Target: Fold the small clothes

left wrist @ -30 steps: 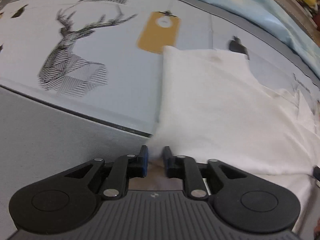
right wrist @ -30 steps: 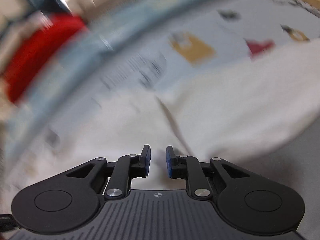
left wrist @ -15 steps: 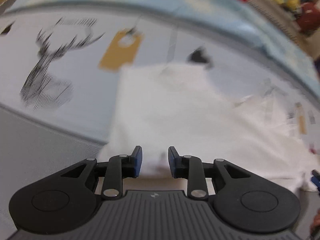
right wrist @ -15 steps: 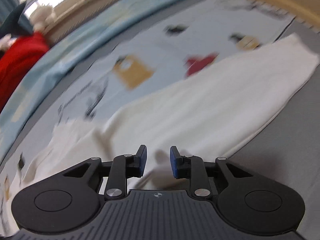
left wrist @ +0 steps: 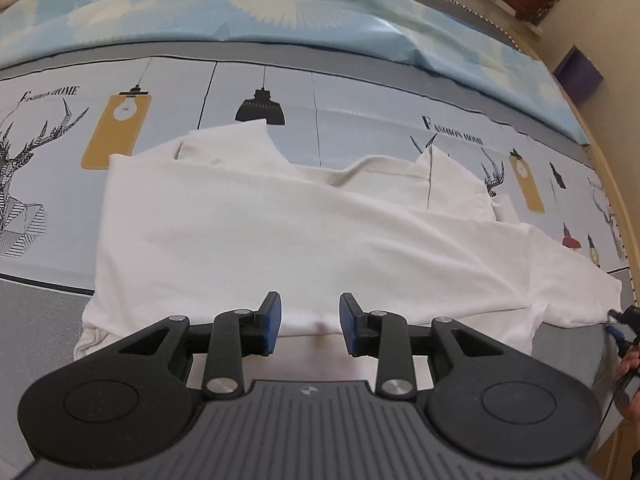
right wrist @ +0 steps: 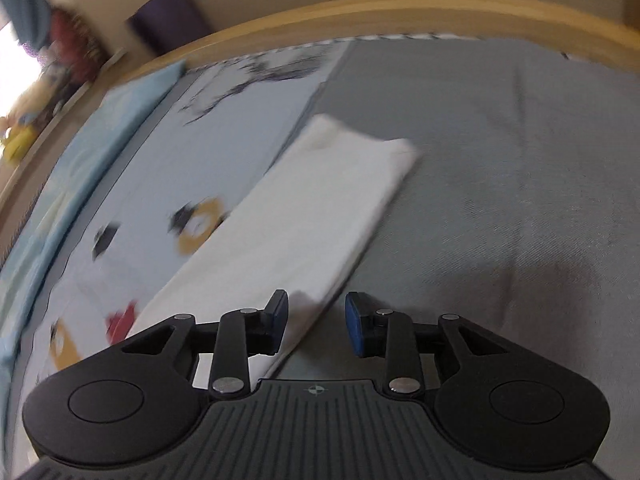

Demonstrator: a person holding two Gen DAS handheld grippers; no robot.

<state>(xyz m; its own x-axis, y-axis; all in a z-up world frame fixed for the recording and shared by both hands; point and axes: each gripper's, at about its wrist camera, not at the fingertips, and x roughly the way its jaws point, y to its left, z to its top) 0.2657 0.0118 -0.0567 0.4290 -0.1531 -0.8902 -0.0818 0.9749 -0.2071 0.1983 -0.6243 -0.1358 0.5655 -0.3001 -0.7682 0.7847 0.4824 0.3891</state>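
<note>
Now the left gripper (left wrist: 308, 322) has its jaws parted, having just been opening, and nothing is clamped between them; the near hem of the white shirt (left wrist: 280, 232) lies just beyond and below the blue pads (left wrist: 273, 322). From those jaws the shirt spreads away and to both sides, lying flat on the bed with one fold laid across it. Its collar end sits far ahead, by a black lamp print (left wrist: 260, 110) on the patterned bedsheet (left wrist: 360, 108). Farther out, a pale blue quilt (left wrist: 240, 12) runs along the back.

At the right gripper (right wrist: 316, 322) the jaws also stand apart, having just been opening. A narrow white part of the shirt (right wrist: 304, 216) runs from under the left jaw away up and ahead, and its edge crosses the gap between the jaws, but the pads do not press on it. This view is blurred, so it may be a sleeve or a folded side. To the right of these jaws lies plain grey bedsheet (right wrist: 500, 160), and beyond it the wooden bed frame (right wrist: 400, 12).
</note>
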